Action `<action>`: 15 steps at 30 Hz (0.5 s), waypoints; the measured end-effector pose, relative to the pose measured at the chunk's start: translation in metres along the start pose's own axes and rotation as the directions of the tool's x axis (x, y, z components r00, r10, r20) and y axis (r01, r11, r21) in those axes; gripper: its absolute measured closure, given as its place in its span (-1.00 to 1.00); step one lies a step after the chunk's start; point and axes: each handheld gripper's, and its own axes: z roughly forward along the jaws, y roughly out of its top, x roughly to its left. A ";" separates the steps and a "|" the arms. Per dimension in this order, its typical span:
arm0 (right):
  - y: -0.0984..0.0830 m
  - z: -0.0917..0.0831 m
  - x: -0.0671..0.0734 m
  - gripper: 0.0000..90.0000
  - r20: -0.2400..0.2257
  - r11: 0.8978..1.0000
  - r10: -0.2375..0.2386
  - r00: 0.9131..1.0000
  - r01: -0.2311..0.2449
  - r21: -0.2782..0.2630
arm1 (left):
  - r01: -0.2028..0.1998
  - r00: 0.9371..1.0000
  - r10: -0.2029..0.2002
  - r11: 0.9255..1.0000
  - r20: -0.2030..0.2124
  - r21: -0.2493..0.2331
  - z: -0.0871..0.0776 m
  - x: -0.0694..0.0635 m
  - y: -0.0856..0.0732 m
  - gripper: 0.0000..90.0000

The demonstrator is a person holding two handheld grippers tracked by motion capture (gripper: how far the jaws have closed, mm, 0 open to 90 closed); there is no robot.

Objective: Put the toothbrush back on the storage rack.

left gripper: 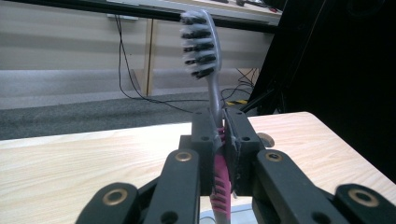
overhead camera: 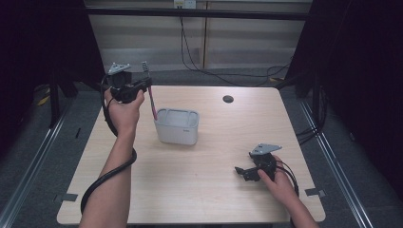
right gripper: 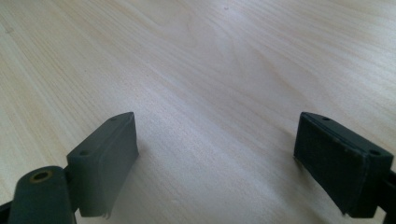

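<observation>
Your left gripper [left gripper: 219, 140] was pinching the toothbrush [left gripper: 205, 51] by its neck, bristle head upright above the jaws and the pink handle hanging below them. You held it raised near the bench's [overhead camera: 214, 156] far left corner, the handle's lower end just at the near-left rim of the grey tub [overhead camera: 177, 126]; what the tub held could not be made out. Your right gripper [right gripper: 215, 154] rested near the bench's near right corner, jaws spread wide over bare wood.

A pink-and-grey toothbrush [left gripper: 215, 98] with black-and-white bristles, a pale grey tub [overhead camera: 177, 126], a light wood-grain table [overhead camera: 223, 190].
</observation>
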 end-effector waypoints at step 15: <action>0.000 0.000 0.000 -0.71 0.000 1.000 0.000 1.000 0.000 0.000 | -0.002 1.000 0.002 1.000 -0.012 0.004 0.016 0.003 -0.010 0.85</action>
